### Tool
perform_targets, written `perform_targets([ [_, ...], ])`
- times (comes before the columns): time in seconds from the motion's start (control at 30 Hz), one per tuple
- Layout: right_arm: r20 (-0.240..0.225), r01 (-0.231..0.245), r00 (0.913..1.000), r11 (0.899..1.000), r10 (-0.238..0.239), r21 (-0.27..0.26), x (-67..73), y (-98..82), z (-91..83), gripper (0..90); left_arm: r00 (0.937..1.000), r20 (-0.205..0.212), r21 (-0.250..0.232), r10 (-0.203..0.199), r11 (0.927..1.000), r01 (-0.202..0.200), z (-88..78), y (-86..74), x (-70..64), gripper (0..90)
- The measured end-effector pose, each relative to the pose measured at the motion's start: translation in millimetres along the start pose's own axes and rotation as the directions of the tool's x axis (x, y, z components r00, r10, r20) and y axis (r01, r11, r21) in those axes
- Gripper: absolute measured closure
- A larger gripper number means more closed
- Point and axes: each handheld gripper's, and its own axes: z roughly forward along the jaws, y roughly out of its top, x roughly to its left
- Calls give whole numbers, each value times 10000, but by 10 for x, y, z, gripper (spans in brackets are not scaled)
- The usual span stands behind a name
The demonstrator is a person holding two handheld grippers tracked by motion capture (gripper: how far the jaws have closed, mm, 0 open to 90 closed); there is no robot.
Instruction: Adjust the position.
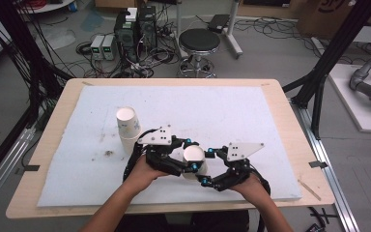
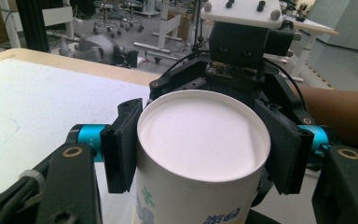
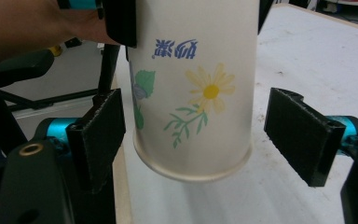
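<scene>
A white paper cup (image 1: 193, 155) with a yellow flower print (image 3: 200, 93) is held upside down, its flat base (image 2: 203, 140) upward and its rim downward. My left gripper (image 1: 192, 163) is shut on it just below the base, with a pad (image 2: 121, 144) pressed against each side (image 2: 203, 149). My right gripper (image 1: 205, 169) faces it from the other side. It is open (image 3: 203, 135), its pads (image 3: 303, 135) standing off from the cup's wall near the rim. A short stack of similar cups (image 1: 128, 128) stands upside down on the mat, left of the hands.
A white foam mat (image 1: 251, 111) covers most of the wooden table (image 1: 48, 145), with a dark stain (image 1: 108, 153) near the stack. Beyond the far edge are a black stool (image 1: 199, 41) and computer boxes with cables (image 1: 135, 29).
</scene>
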Motion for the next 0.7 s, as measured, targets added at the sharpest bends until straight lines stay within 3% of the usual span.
perform_targets([
  [0.2,-99,38,9999,10000,-37,50,5,-4,43,213,9998,206,-83,-66,9999,68,24,-8,-4,363],
  [0.23,-227,82,9997,10000,-81,28,5,-5,53,251,9995,281,-152,-118,9998,122,27,-11,-2,363],
  [0.33,-304,19,9995,10000,-19,-11,3,-6,61,254,9991,383,-266,-204,9994,214,35,-20,-2,363],
  [0.63,-564,192,9982,9997,-185,122,-16,-3,57,354,9990,430,-123,-137,9998,142,42,-28,-14,357],
  [0.67,-551,211,9983,9995,-199,222,-13,4,53,357,9999,168,-46,-27,10000,28,47,-24,-28,321],
  [0.7,-543,302,9981,9991,-286,292,-17,13,52,358,9999,-130,105,-94,9999,96,54,-16,-34,217],
])
